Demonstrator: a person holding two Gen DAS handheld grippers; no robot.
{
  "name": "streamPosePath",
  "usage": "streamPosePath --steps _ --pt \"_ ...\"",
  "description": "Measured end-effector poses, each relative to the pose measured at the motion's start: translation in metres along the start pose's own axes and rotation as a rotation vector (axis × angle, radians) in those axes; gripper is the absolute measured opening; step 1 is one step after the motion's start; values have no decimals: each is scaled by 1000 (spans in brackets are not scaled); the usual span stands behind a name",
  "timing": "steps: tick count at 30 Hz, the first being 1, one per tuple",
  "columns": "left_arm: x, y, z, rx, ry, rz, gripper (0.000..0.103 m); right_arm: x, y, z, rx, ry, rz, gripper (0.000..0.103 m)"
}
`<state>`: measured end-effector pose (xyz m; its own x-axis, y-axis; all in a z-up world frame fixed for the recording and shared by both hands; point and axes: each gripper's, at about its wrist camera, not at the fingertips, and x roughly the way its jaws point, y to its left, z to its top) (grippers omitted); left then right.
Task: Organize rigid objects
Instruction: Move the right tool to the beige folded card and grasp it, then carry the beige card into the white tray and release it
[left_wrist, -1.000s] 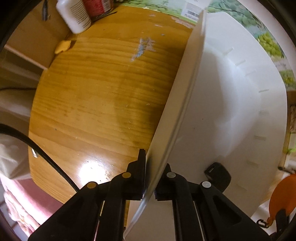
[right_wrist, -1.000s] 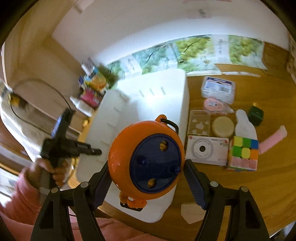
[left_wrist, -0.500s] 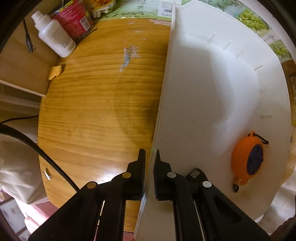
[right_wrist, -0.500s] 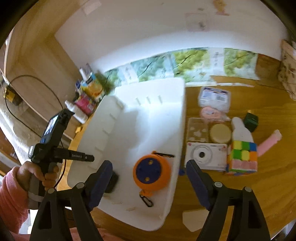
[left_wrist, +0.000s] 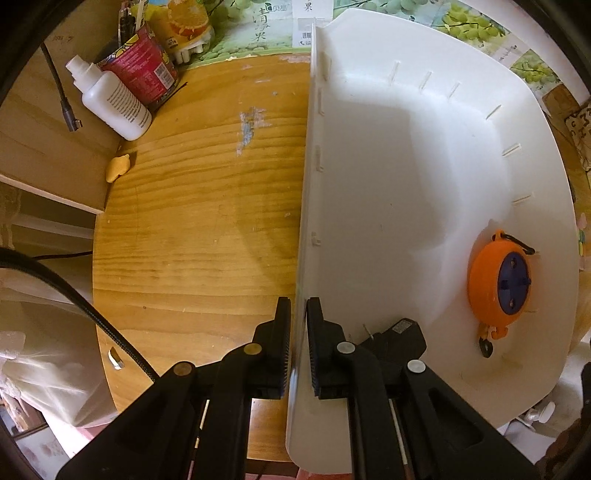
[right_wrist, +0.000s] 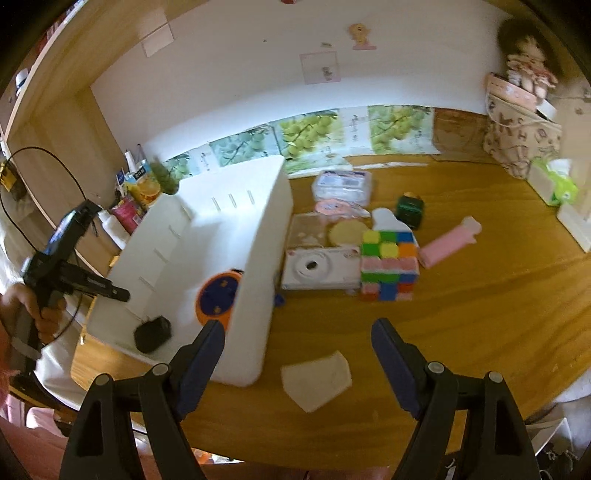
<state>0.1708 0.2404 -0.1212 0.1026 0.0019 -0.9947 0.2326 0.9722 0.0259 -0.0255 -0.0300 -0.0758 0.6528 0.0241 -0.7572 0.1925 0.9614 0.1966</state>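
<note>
Left gripper (left_wrist: 298, 332) is pinched on the near wall of the white bin (left_wrist: 424, 177), steadying it on the wooden table (left_wrist: 192, 221). Right gripper (right_wrist: 298, 343) is wide open, empty, hovering over the table beside the bin. Orange reel (left_wrist: 498, 282) and a black adapter (right_wrist: 152, 334) lie inside. Risk: swinging toward the cube (right_wrist: 389, 266) or camera (right_wrist: 321, 267), the left finger could clip the bin wall; thin-wall pinch may slip.

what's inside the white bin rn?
In the white bin: the orange reel with a blue face by the right wall, and a small black block near the front corner, partly hidden by the left gripper in its own view. Rest of the floor is bare.
</note>
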Motion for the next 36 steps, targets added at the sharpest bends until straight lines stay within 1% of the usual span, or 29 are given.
streamPosePath --steps 3,7,10,16,20,23,25,29,31,32,36 --pt "-5 1 -8 7 -7 1 11 2 -5 -16 0 -9 -7 82" --pt "-4 7 -13 -31 15 -29 11 6 -5 -34 -15 -10 -30 82" --pt "-5 10 -19 -34 11 -27 12 14 -3 -43 -44 1 -51 82" --pt "-4 16 -32 -70 7 -26 12 35 -4 -57 -64 45 -105 82" --pt "-7 11 -38 -56 2 -13 12 50 -6 -63 -47 88 -102 82" --pt "-4 13 -37 -61 7 -19 12 58 -8 -65 -42 98 -110 82" --pt "-6 13 -36 -72 10 -30 12 63 -8 -65 -45 108 -117 74" --pt "-2 21 -31 -93 28 -54 12 70 -3 -64 -76 111 -125 70" --pt "1 23 -29 -96 36 -58 13 72 0 -63 -96 108 -129 63" --pt "4 23 -29 -99 53 -62 13 72 1 -62 -105 106 -131 63" --pt "4 24 -28 -103 53 -65 13 74 2 -60 -108 110 -129 62"
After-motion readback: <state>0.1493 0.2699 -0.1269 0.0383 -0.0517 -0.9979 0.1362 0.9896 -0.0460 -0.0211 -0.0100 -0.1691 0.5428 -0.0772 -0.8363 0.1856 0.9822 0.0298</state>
